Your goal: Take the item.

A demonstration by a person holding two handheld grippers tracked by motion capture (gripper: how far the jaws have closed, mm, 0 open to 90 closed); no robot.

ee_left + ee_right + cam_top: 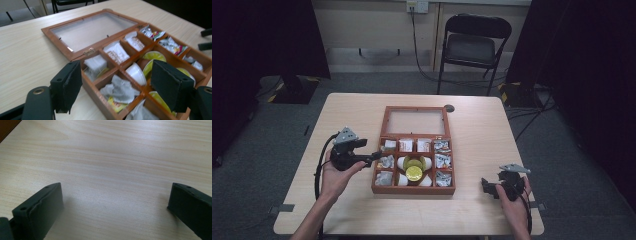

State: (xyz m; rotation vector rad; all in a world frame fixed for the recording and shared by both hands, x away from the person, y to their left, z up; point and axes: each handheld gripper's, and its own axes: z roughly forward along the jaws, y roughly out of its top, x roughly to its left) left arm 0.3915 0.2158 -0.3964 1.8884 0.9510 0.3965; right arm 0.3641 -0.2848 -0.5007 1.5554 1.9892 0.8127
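Note:
A wooden compartment box (413,190) lies in the middle of the table with its glass lid (415,121) folded flat behind it. Its side cells hold tea bags and sachets (442,161). The middle cells hold white cups with yellow lids (414,173). My left gripper (374,157) hovers at the box's left edge, pointing at it, jaws open and empty. In the left gripper view, the left gripper (117,75) frames a crumpled tea bag (120,91) and a white cup (136,73). My right gripper (484,185) rests to the right of the box near the front, and the right gripper (115,195) is open over bare wood.
The table's front edge (412,232) is close to both hands. A small dark round fitting (449,108) sits by the lid's far right corner. A folding chair (472,45) stands beyond the table, with dark curtains to either side.

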